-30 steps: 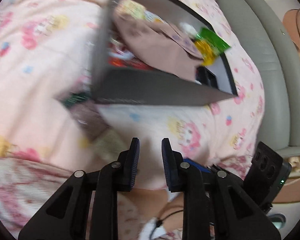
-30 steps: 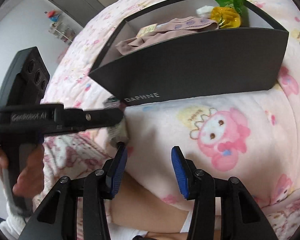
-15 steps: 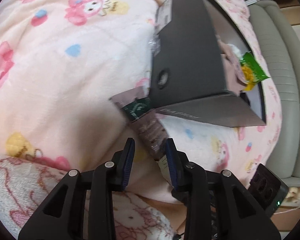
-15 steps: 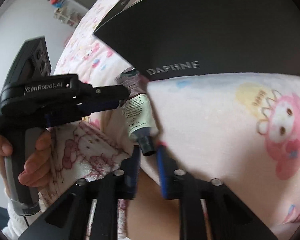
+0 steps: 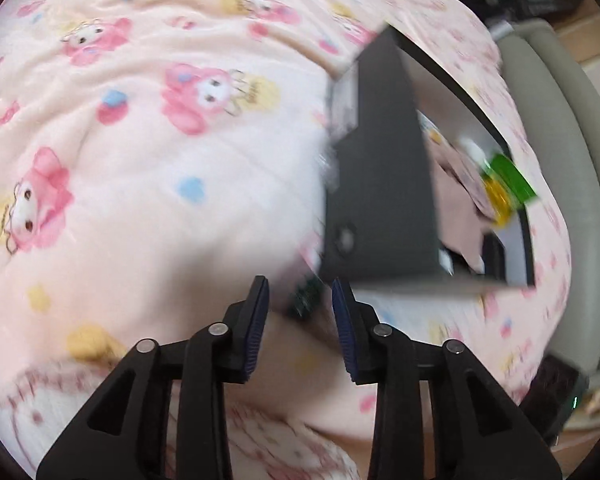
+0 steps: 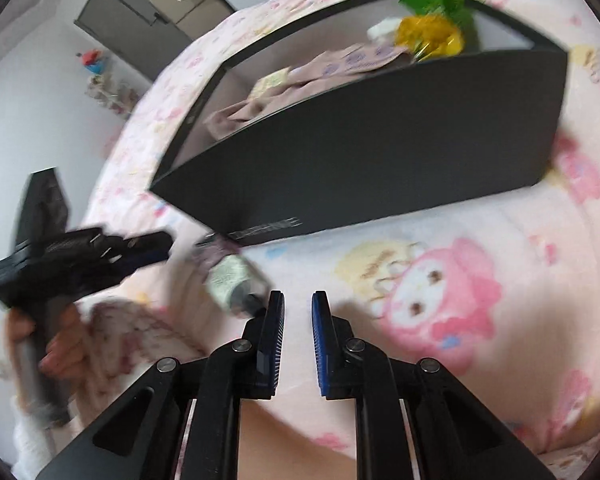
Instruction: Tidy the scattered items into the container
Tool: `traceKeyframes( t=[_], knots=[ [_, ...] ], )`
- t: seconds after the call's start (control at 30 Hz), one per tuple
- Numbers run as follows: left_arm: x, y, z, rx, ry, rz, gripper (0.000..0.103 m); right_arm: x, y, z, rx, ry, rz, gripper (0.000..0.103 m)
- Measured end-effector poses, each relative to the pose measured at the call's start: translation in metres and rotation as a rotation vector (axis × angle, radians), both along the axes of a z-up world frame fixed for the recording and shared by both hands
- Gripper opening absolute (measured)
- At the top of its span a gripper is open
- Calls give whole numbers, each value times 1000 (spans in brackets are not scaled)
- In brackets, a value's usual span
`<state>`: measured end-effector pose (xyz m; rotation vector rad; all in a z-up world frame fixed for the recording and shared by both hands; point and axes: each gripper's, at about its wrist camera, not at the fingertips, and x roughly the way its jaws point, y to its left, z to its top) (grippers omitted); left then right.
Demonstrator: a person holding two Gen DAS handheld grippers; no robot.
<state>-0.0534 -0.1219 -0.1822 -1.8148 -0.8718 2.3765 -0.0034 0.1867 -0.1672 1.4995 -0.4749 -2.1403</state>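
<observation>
A bed [image 6: 440, 264] covered in a pale pink blanket [image 5: 148, 168] printed with cartoon rabbits is carrying a dark open-topped box [image 6: 364, 160], which is sitting directly on the fabric. A tube [image 6: 232, 276] with a dark cap is lying on the blanket just beside the box's near corner, blurred in both views.

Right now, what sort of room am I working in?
Most likely a bedroom: a pink cartoon-print fleece blanket covers a soft bed, with a grey padded bed frame at its edge and grey cabinets against the white wall behind.
</observation>
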Motion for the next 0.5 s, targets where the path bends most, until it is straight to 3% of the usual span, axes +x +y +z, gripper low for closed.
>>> traceKeyframes(
  t=[0.1,0.2,0.33,0.5],
  knots=[
    [-10,3,-21,31,-61,22,33,0,-13,-12,-79,-48,66,12],
    [-17,15,-34,28,-119,-20,36,-4,-20,-27,-110,-77,59,12],
    [-10,32,-32,2,-120,-100,37,-6,-16,-34,-173,-81,32,13],
    [9,47,-27,138,-84,-213,41,-12,-6,-32,-181,-47,-68,16]
  ],
)
